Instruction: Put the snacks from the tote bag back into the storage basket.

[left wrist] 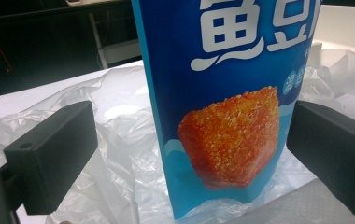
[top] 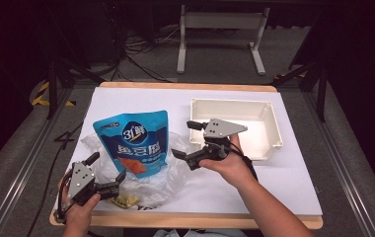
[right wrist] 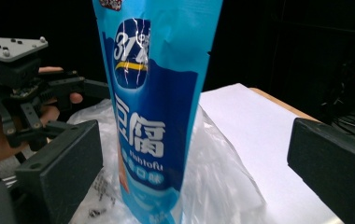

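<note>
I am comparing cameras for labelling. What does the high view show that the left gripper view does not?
High view alone: the white tray, the left gripper, the right gripper and the pouch's logo top.

Left gripper view alone: the close-up orange cube picture between its open black fingers.

Both: the blue pouch standing on the clear plastic bag, on the white table cover.

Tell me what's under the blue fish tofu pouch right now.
The blue fish tofu pouch stands on a crumpled clear plastic bag spread over the white table cover. Whatever lies directly beneath the pouch's base is hidden.
</note>
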The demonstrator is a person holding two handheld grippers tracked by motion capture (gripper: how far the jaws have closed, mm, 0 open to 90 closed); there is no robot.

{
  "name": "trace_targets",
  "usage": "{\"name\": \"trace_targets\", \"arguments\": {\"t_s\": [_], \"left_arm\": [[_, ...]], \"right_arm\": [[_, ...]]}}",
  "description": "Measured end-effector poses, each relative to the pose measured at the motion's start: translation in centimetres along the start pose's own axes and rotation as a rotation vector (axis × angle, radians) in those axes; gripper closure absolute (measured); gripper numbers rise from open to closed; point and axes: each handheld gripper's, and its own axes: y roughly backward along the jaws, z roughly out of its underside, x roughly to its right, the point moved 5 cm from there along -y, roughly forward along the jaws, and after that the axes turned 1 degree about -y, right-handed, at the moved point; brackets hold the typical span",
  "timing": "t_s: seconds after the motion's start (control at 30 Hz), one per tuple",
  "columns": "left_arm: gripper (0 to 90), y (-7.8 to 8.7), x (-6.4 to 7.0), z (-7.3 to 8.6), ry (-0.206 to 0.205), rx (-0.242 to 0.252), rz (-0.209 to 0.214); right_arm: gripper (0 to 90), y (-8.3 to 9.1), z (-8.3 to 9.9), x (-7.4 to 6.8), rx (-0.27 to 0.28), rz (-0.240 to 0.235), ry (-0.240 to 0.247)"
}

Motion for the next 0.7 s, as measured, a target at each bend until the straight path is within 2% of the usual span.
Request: {"name": "trace_targets", "arguments": {"t_s": [0.17, 0.27, 0.4, 0.57, 0.63, 0.7], "left_arm": [[2.7, 0.0, 0.0, 0.0, 0.005, 0.000, -0.001], [2.6, 0.0, 0.0, 0.0, 0.005, -0.004, -0.002], [2.7, 0.0, -0.1, 0.0, 0.005, -0.009, -0.003], [2.7, 0.0, 0.0, 0.0, 0.005, -0.002, -0.002], [2.7, 0.1, -0.1, 0.0, 0.005, -0.001, -0.002], [2.6, 0.1, -0.1, 0.0, 0.005, -0.002, -0.004]], "right_arm": [[3.5, -1.4, 0.2, -0.2, 0.009, -0.009, -0.014], [7.5, -2.2, 0.3, -0.5, 0.017, -0.016, 0.003], [7.1, -2.9, 0.3, -0.6, 0.026, -0.014, 0.008], [6.9, -4.3, 1.1, -0.9, 0.007, -0.021, 0.016], [7.8, -4.9, 1.1, -1.0, 0.020, -0.007, 0.031], [7.9, -5.3, 1.0, -1.1, 0.040, -0.015, 0.026]]}}
